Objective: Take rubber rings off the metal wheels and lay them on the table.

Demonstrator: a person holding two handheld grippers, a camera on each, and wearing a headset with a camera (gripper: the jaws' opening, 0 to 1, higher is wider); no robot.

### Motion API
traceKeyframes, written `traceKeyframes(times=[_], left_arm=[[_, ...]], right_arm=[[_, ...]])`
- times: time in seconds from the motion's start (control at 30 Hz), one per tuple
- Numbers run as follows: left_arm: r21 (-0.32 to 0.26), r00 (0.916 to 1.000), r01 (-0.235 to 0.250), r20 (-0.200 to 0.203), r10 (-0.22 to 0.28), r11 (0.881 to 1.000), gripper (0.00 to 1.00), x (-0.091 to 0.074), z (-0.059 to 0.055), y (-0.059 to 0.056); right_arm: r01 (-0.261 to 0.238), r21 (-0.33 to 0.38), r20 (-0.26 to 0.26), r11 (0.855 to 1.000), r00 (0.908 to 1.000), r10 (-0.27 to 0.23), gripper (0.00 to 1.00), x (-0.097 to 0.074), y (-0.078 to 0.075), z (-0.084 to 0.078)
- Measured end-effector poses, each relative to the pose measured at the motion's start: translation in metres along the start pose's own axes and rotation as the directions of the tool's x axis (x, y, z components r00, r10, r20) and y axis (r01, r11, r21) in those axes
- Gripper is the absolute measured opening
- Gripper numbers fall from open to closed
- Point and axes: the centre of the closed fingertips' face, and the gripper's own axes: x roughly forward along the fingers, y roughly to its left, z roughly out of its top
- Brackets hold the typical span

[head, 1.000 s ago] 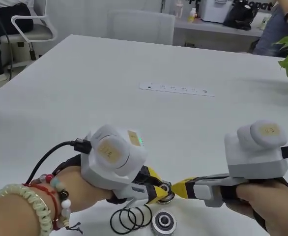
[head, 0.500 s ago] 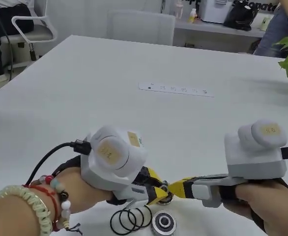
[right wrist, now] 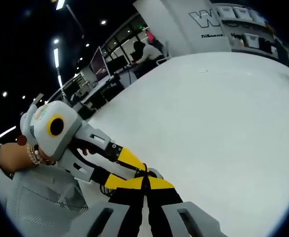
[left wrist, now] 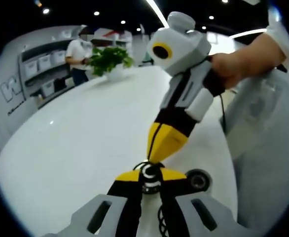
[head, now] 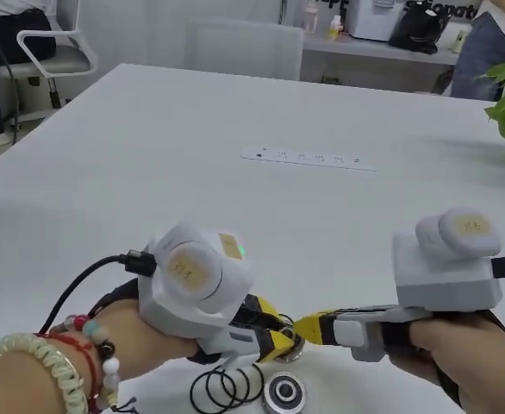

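Left tongs point(left wrist: 149, 176) still on wheel point(left wrist: 150, 183)

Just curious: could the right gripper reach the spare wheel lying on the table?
Probably yes: that metal wheel lies uncovered close beside the right gripper, nothing between, though its tips are busy at the left gripper.

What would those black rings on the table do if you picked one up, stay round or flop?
Probably flop: the black rings are thin loops lying overlapped and flat on the table, so likely soft rubber. They look light for their size. Lying flat, they seem unlikely to roll.
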Motion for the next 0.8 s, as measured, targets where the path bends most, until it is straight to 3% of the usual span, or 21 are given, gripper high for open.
traceKeyframes(times=[0.1, 0.17, 0.3, 0.47, 0.67, 0.73, 0.8], left_arm=[[-0.004, 0.9999, 0.005, -0.016, -0.005, 1.000, 0.14, 0.000, 0.001, -0.001], [0.045, 0.9997, 0.021, -0.016, -0.020, 0.999, 0.14, -0.002, 0.004, -0.003], [0.007, 0.9988, 0.049, -0.007, -0.049, 0.999, 0.14, -0.009, 0.013, -0.006], [0.004, 0.9983, 0.058, 0.002, -0.058, 0.998, 0.28, -0.019, 0.024, -0.005], [0.037, 0.9993, 0.037, -0.001, -0.037, 0.999, 0.38, -0.041, 0.037, 0.006], [0.033, 1.0000, 0.005, -0.005, -0.005, 0.999, 0.40, -0.051, 0.040, 0.008], [0.055, 1.0000, -0.004, 0.004, 0.004, 0.998, 0.42, -0.061, 0.045, 0.005]], right_arm=[[0.007, -0.012, -0.009, 1.000, 0.9999, -0.007, 0.00, 0.001, 0.000, -0.001], [0.010, -0.013, -0.014, 1.000, 0.9999, -0.010, 0.00, 0.001, -0.001, -0.002], [0.010, -0.001, -0.011, 1.000, 0.9999, -0.011, 0.00, 0.000, -0.001, -0.001], [0.011, 0.010, 0.008, 1.000, 0.9999, -0.011, 0.00, -0.003, -0.001, 0.003], [0.016, 0.020, 0.026, 1.000, 0.9995, -0.017, 0.00, -0.005, -0.002, 0.008], [0.014, 0.020, 0.034, 1.000, 0.9993, -0.015, 0.00, -0.006, -0.002, 0.010], [0.009, 0.020, 0.043, 1.000, 0.9990, -0.010, 0.00, -0.007, 0.000, 0.013]])
